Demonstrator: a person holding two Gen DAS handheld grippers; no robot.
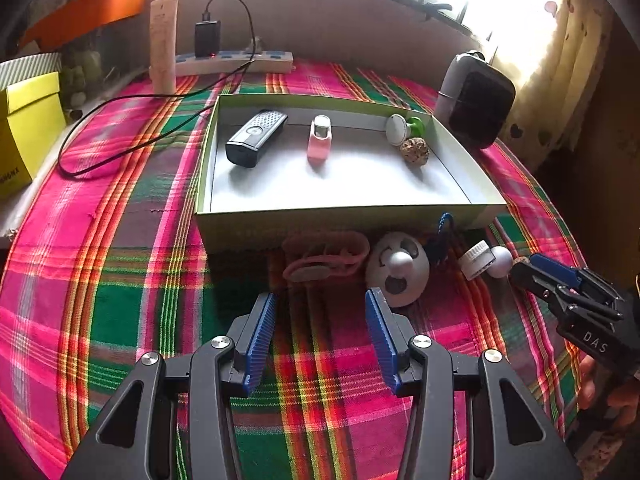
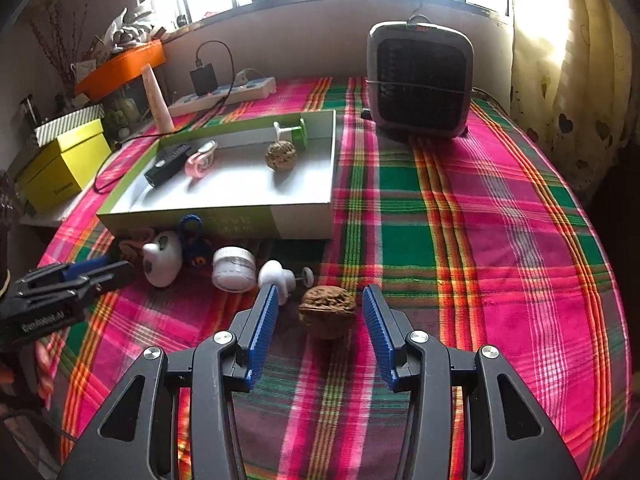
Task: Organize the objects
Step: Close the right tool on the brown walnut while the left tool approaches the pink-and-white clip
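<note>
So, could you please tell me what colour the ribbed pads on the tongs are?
Blue ribbed pads set on black arms, clearest in the right wrist view.

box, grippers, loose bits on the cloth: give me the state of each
box: lidless, holds four things
walnut: on the cloth between the right gripper's fingers, not gripped
right gripper: open
left gripper: open, empty
white jar: on its side
black charger: plugged into the power strip
</note>
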